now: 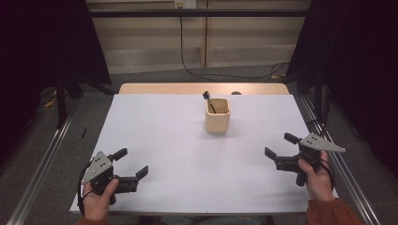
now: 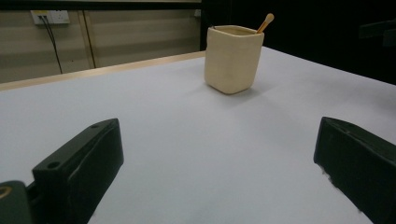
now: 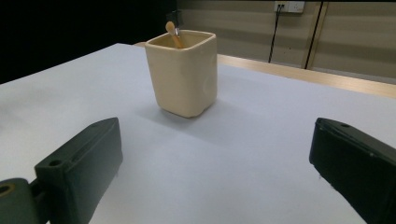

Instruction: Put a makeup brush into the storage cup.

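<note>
A cream square cup (image 1: 218,116) (image 2: 232,58) (image 3: 183,72) stands upright on the white table top (image 1: 178,154), right of centre toward the far side. A thin stick (image 1: 210,102) (image 2: 266,22) (image 3: 173,32) leans inside it, with a dark end in the high view and a wooden end in the gripper views. My left gripper (image 1: 133,162) (image 2: 218,135) rests open at the near left corner with nothing between its jaws. At the right edge my right gripper (image 1: 279,145) (image 3: 217,135) is held open and empty too. Both point toward the cup from well short of it.
A wooden strip (image 1: 202,88) runs along the table's far edge, with a small dark object (image 1: 236,93) on it. Metal rails (image 1: 42,164) (image 1: 347,173) flank the table on both sides. Cables (image 1: 220,75) lie on the floor behind; dark curtains hang left and right.
</note>
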Motion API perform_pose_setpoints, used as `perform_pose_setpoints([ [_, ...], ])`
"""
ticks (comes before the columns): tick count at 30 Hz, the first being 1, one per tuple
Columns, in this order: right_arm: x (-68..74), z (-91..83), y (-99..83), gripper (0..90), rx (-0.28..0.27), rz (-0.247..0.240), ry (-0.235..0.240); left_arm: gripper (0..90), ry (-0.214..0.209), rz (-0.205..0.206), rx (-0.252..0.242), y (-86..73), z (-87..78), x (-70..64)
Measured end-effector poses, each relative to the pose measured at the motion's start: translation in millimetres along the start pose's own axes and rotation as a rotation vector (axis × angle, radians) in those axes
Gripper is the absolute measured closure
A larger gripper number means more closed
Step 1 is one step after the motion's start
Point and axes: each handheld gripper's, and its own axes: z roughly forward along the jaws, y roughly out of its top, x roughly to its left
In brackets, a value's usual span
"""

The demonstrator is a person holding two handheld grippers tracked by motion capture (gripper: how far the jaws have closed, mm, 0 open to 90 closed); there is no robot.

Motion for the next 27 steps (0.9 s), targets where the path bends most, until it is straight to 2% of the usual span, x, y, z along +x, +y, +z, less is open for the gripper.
perform_pose_setpoints([
  [8, 0.6, -20.8, -14.6, 2.5, -0.001, 0.027, -0.047, 1.5, 0.008, -0.005, 0.008, -2.6, -2.6, -0.6],
  [10, 2.0, -25.6, -16.4, 3.1, -0.015, 0.03, -0.064, 1.5, 0.008, 0.0, 0.004, -2.0, -3.8, -1.2],
  [21, -0.5, -40.9, -33.2, 2.0, -0.005, 0.082, -0.087, 1.5, 0.03, -0.004, -0.006, -3.1, -12.1, -1.4],
  [27, 1.2, -42.4, -33.7, 1.7, -0.005, 0.072, -0.085, 1.4, 0.034, -0.002, -0.013, -4.2, -16.9, -2.2],
])
